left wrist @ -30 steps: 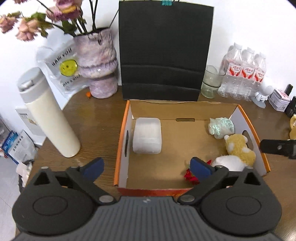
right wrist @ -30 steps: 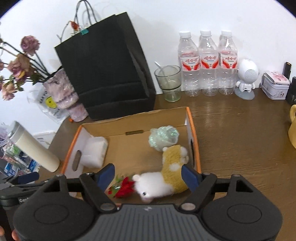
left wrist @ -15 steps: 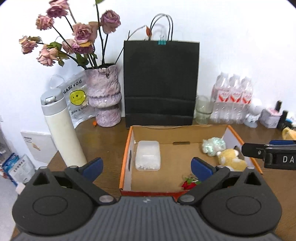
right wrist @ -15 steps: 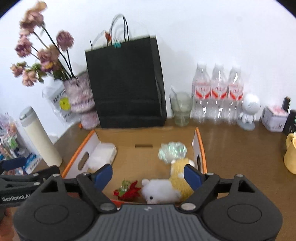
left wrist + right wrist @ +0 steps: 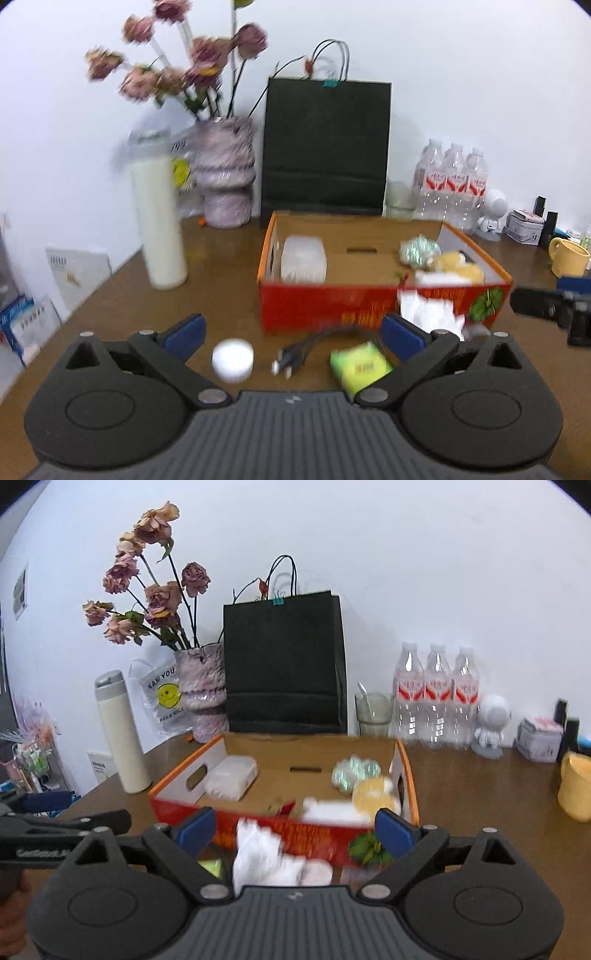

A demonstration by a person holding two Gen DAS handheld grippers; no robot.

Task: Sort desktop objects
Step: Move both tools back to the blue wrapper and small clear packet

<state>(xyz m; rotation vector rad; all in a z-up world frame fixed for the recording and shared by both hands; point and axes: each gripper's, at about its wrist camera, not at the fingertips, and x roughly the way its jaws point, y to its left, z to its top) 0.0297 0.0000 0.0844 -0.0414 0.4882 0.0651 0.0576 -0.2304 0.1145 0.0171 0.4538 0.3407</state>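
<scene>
With my right gripper [image 5: 295,830] opening and empty, I judged squaring over the crumpled tissue [image 5: 266,860] wisest.

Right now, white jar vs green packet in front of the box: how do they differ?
The white jar is round and plain; the green packet is flat, boxy and bears printed marks, blurred. The jar lies nearer the left gripper's left finger, the packet against its right finger. Both sit on the table outside the box, ungripped.
</scene>
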